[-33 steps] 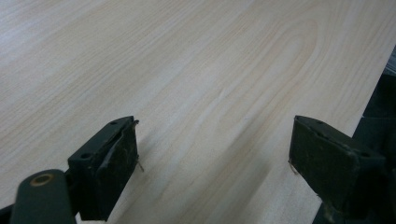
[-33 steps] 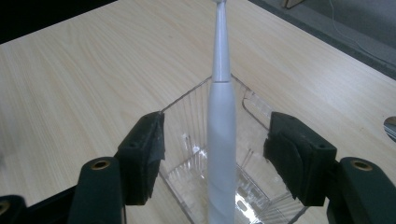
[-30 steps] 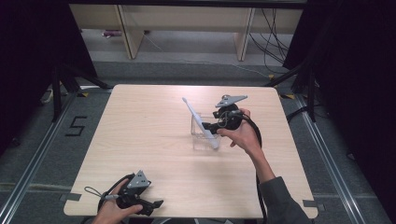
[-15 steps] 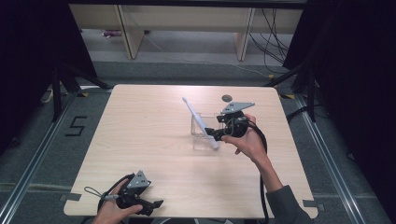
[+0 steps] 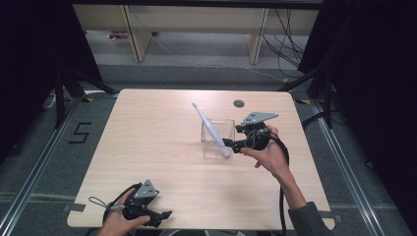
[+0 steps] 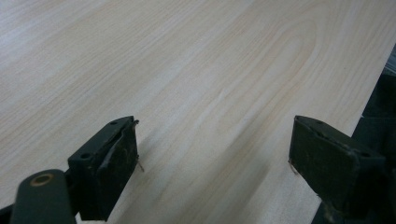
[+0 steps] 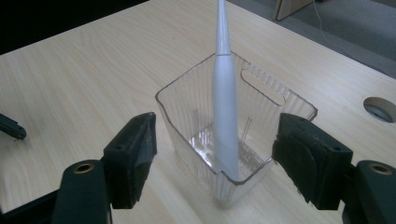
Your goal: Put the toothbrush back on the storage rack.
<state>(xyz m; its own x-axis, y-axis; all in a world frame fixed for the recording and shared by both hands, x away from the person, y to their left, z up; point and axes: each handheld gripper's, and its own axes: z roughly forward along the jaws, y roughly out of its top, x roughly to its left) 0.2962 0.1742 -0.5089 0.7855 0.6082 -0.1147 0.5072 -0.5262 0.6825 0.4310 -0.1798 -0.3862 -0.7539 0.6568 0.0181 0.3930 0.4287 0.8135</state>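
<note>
Toothbrush (image 7: 224,107) count: one, white, stood in one clear plastic bin (image 7: 196,100) near the bench (image 5: 157,142) centre. Its long axis is tilted, the base lodged in the bin's near corner and the thin tip pointed up and away to the far left. The right tool (image 5: 235,143) is spread beside the bin, gripping nothing. The left tool (image 6: 215,163) is spread over the bench's near edge.

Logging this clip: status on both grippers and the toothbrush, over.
Right gripper open, jaws either side of the clear plastic bin. White toothbrush stands leaning inside it, ungripped. Left gripper open, low over the table near its front edge. Nothing in the way.
</note>
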